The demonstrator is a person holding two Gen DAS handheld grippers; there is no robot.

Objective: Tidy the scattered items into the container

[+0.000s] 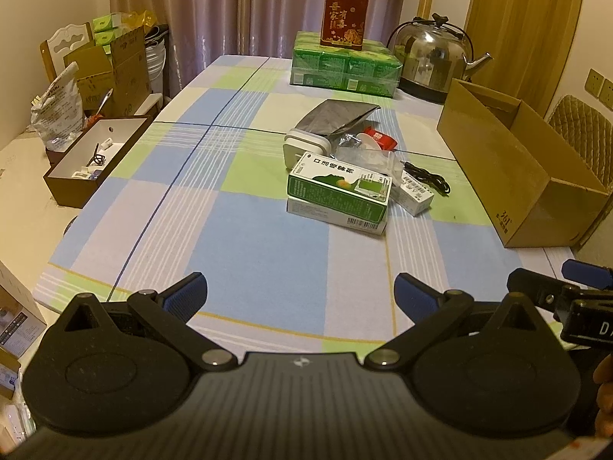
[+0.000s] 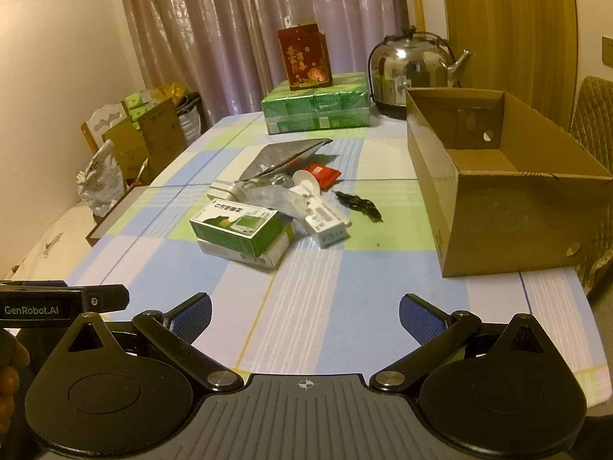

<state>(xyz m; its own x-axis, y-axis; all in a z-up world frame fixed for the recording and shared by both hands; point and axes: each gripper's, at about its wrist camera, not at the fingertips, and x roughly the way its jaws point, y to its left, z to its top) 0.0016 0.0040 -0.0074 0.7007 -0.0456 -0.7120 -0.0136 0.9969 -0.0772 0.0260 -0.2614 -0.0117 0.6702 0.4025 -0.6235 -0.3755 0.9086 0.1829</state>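
A pile of items lies mid-table: a green and white box [image 1: 339,186] [image 2: 239,226] stacked on another box, a small white box [image 1: 415,193] [image 2: 329,230], a black cable [image 1: 427,178] [image 2: 358,205], a red packet [image 1: 379,138] [image 2: 323,174], a grey pouch [image 1: 337,115] [image 2: 285,155] and a crumpled clear bag [image 1: 367,153] [image 2: 274,195]. An open cardboard box [image 1: 517,168] [image 2: 498,188] stands to the right, nothing visible inside. My left gripper [image 1: 300,293] and right gripper [image 2: 304,316] hover open over the near table edge, well short of the pile, nothing between the fingers.
A checked cloth covers the table [image 1: 214,207]. At the far end stand green packs [image 1: 345,65] topped by a red box [image 1: 346,13], beside a steel kettle [image 1: 433,55]. A brown tray [image 1: 95,157] of small parts sits off the left edge. The right gripper's side [image 1: 567,299] shows beside mine.
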